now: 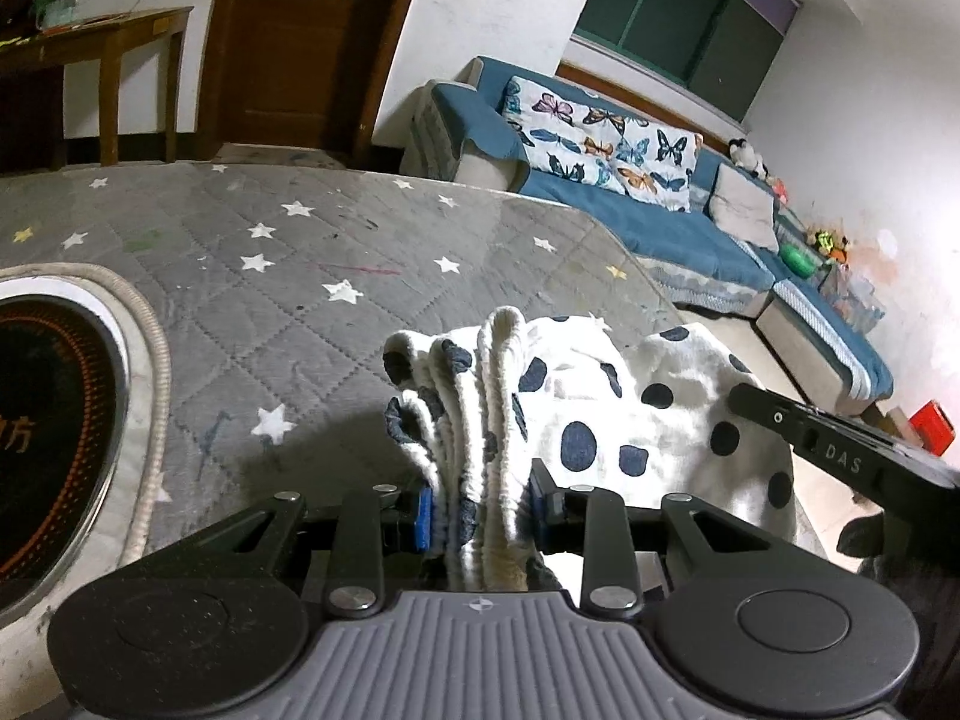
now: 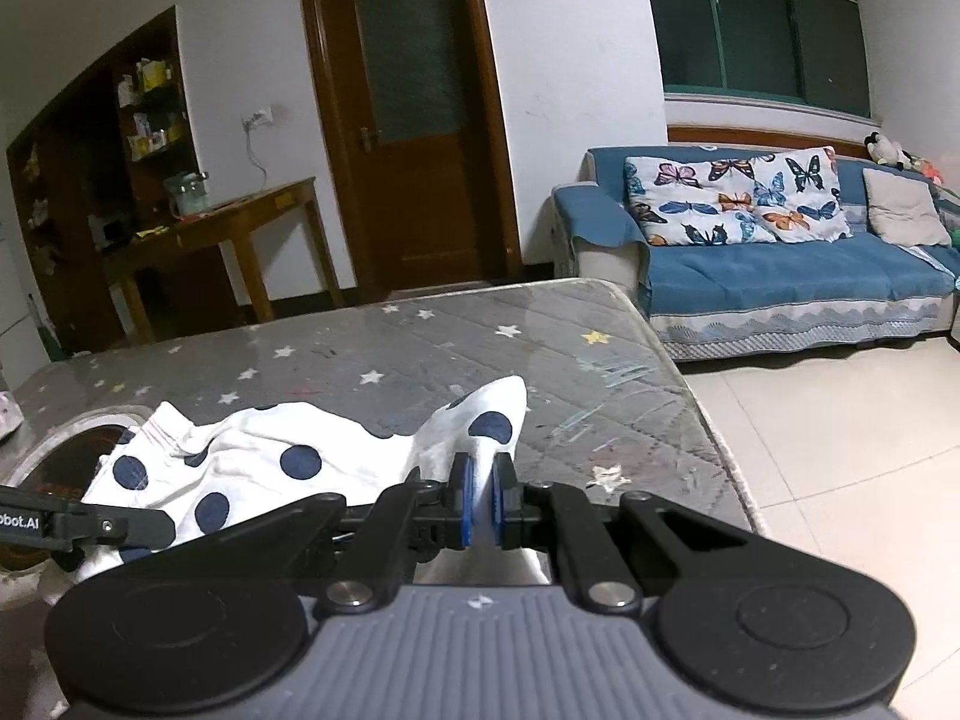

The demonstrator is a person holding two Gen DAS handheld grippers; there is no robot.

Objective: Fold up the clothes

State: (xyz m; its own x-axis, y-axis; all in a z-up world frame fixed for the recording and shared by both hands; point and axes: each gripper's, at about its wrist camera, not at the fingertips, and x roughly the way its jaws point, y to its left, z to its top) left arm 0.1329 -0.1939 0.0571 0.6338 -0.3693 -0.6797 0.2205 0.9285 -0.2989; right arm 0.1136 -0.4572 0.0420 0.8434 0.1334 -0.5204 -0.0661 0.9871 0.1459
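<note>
The left hand-held gripper pinches a bunched edge of the spotted garment; the right hand-held gripper pinches its corner above the star-quilted table.

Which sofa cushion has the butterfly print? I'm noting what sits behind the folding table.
The butterfly cushion, the wide white one at the door end of the blue sofa. The plain cushion beside it is beige with no pattern.

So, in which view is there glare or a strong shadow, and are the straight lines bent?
Left wrist view: a dark shadow on the star-print cover beside the polka-dot garment; the window frame bows. Right wrist view: soft sheen on the cover's far part; the door frame curves.
</note>
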